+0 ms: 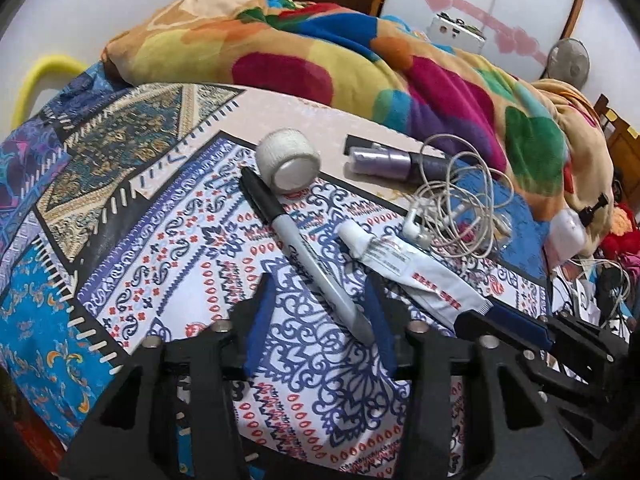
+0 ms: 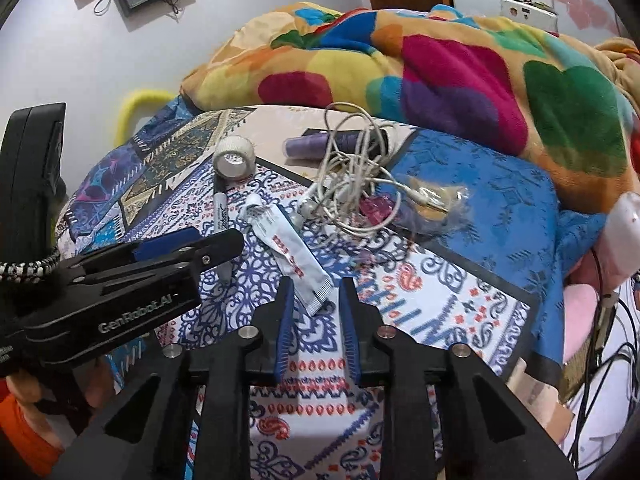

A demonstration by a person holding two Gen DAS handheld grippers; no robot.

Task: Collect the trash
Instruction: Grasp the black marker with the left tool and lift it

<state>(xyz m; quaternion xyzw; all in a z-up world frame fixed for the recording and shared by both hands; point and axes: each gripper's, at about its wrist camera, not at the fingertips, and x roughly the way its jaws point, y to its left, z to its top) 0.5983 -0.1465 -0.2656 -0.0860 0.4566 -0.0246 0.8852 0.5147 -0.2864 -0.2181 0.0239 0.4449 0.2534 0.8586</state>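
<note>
A white crimped tube with red print lies on the patterned bedsheet. Its flat end sits between the fingertips of my right gripper, whose pads stand apart from it. A grey marker with a black cap lies left of the tube. The marker's tail end rests between the fingers of my left gripper, close to the right pad, with a wide gap on the left. In the right wrist view the left gripper hangs over the marker. The right gripper meets the tube's end.
Beyond lie a white tape roll, a purple bottle, tangled white earphones and a clear wrapper. A colourful blanket is heaped behind. Cables hang off the bed's right edge.
</note>
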